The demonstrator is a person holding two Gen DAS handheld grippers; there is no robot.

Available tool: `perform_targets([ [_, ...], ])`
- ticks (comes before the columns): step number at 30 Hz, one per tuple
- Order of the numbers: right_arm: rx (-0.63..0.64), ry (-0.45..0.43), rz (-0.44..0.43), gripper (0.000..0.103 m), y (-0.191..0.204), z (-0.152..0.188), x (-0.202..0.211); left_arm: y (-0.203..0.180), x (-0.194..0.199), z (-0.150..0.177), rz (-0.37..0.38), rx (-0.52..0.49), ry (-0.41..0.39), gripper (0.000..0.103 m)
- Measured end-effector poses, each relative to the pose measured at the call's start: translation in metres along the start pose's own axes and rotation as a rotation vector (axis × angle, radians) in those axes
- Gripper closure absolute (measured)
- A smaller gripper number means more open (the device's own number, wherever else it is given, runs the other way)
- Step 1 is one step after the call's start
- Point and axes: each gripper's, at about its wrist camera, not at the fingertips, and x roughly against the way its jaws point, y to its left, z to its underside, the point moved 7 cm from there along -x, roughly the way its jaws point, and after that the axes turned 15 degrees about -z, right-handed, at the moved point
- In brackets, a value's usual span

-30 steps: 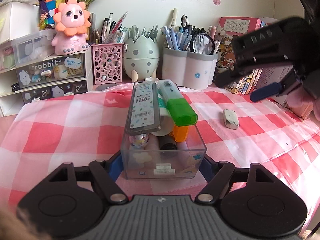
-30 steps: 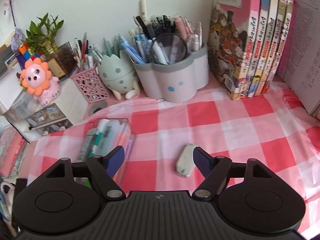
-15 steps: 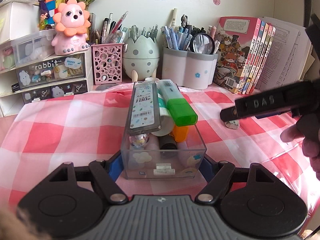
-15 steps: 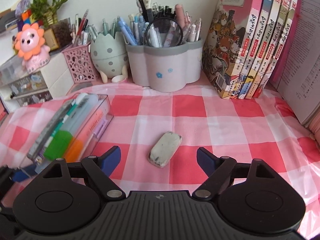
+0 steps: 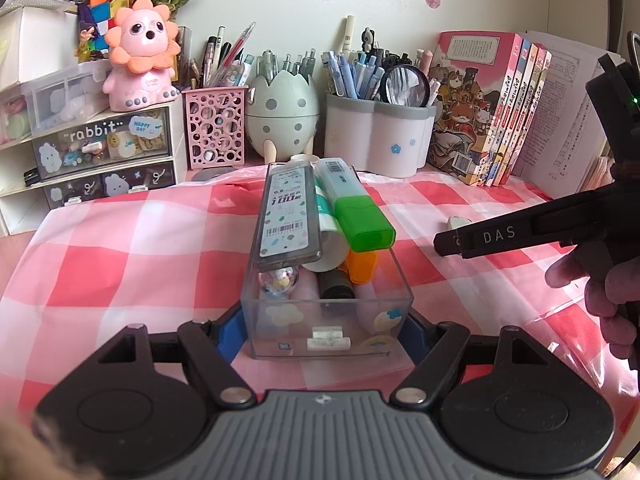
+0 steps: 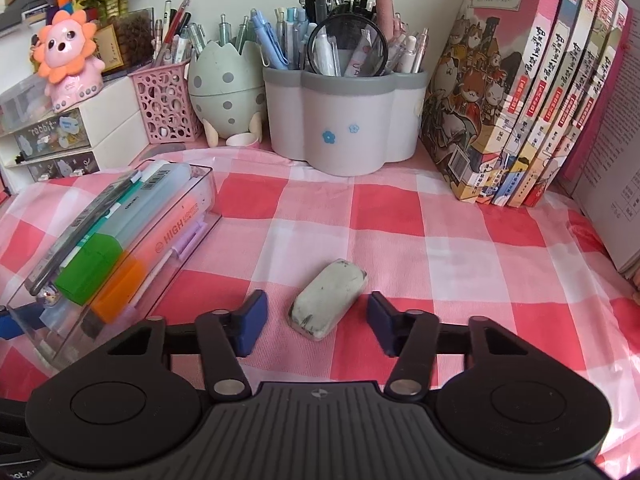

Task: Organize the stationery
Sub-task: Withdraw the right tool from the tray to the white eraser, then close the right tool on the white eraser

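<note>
My left gripper (image 5: 322, 332) is shut on a clear plastic box (image 5: 326, 320), its blue pads (image 5: 230, 334) pressed to both side walls. The box holds a green highlighter (image 5: 356, 216), an orange one (image 5: 362, 266) and a grey lead case (image 5: 286, 216). A smudged white eraser (image 6: 328, 298) lies on the red-checked cloth (image 6: 440, 240), to the right of the box (image 6: 188, 216). My right gripper (image 6: 316, 326) straddles the eraser with its jaws closing; a gap shows between each pad (image 6: 252, 326) and the eraser. In the left wrist view the right gripper's black finger (image 5: 492, 236) hides most of the eraser (image 5: 458, 222).
Along the back wall stand a white flower-shaped pen pot (image 6: 344, 120), an egg-shaped holder (image 6: 224, 92), a pink mesh holder (image 6: 166, 100) and a drawer unit (image 5: 100, 152) with a pink lion toy (image 5: 140, 56). Upright books (image 6: 520, 100) stand at the right. A hand (image 5: 600, 292) holds the right gripper.
The right gripper has come down around the eraser, rolled level, and its jaws have narrowed. The left gripper and the box have not moved.
</note>
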Motion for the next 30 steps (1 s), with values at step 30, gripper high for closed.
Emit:
perform_targets([
  [30,0.18,0.198,-0.152,0.08,0.016,-0.003,0.013,-0.009,0.004,-0.003,-0.067,-0.103,0.15,0.054],
])
